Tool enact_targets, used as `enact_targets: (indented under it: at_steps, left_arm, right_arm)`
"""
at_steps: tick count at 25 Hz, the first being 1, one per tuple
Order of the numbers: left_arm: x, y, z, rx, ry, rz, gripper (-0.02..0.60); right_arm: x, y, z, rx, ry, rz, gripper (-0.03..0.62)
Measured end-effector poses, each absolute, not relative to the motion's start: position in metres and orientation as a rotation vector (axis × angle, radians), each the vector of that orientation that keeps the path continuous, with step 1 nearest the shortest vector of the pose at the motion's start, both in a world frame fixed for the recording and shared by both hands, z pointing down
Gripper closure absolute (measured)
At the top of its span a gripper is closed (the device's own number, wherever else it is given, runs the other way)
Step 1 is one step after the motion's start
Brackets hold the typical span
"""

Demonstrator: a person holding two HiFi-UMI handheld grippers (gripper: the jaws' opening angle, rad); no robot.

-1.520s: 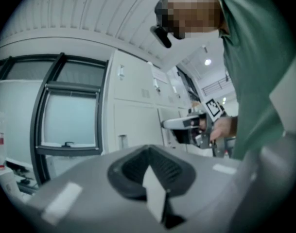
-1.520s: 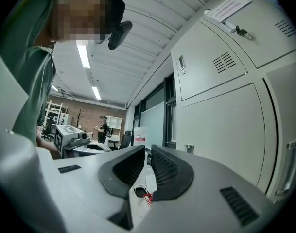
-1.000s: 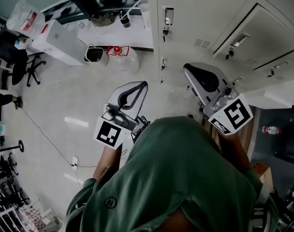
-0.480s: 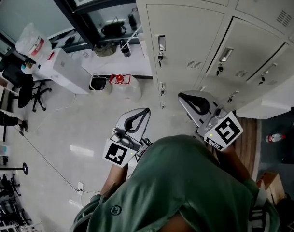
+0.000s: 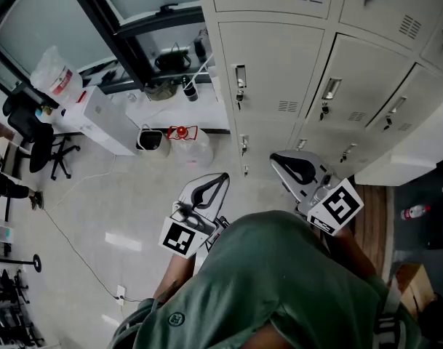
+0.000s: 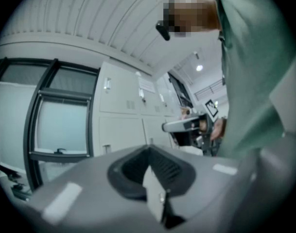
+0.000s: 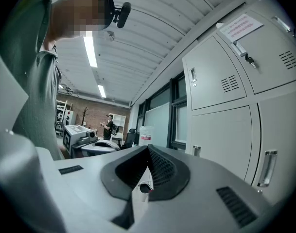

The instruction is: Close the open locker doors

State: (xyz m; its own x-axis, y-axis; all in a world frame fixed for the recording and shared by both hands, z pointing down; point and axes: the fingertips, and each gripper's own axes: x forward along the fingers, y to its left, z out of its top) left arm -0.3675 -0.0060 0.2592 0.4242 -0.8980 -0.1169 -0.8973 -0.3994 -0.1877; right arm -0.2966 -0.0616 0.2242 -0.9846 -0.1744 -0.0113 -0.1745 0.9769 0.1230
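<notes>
A bank of beige lockers (image 5: pixel 279 64) fills the top right of the head view. The doors that face me, with small handles (image 5: pixel 239 75) and vents, lie flush. A pale panel (image 5: pixel 417 151) juts out at the far right; I cannot tell whether it is an open door. My left gripper (image 5: pixel 222 177) is held level in front of my chest, shut and empty. My right gripper (image 5: pixel 276 158) points at the lowest lockers, also shut on nothing. The lockers (image 6: pixel 123 106) show beyond my left gripper (image 6: pixel 148 149). Beside my right gripper (image 7: pixel 148 148), closed locker doors (image 7: pixel 225 81) stand close.
Left of the lockers are a black-framed glass partition (image 5: pixel 105 20), a white counter (image 5: pixel 170 100), a bin (image 5: pixel 150 140) and a water jug (image 5: pixel 190 150). An office chair (image 5: pixel 32 133) and a floor cable (image 5: pixel 76 227) lie left. A bottle (image 5: pixel 410 213) lies right. A person (image 7: pixel 109 125) stands far off.
The head view has tilted up, so more of the locker bank shows. Both grippers have drifted a little toward the lockers, still shut.
</notes>
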Motion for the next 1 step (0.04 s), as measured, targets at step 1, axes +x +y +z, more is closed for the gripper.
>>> enact_targets:
  at_steps: [1]
  left_arm:
    - [-0.3662, -0.0042, 0.2592, -2.457, 1.574, -0.004, 0.581]
  right_arm:
    - [-0.2952, -0.0597, 0.2248, -0.277, 3.124, 0.193, 0.588]
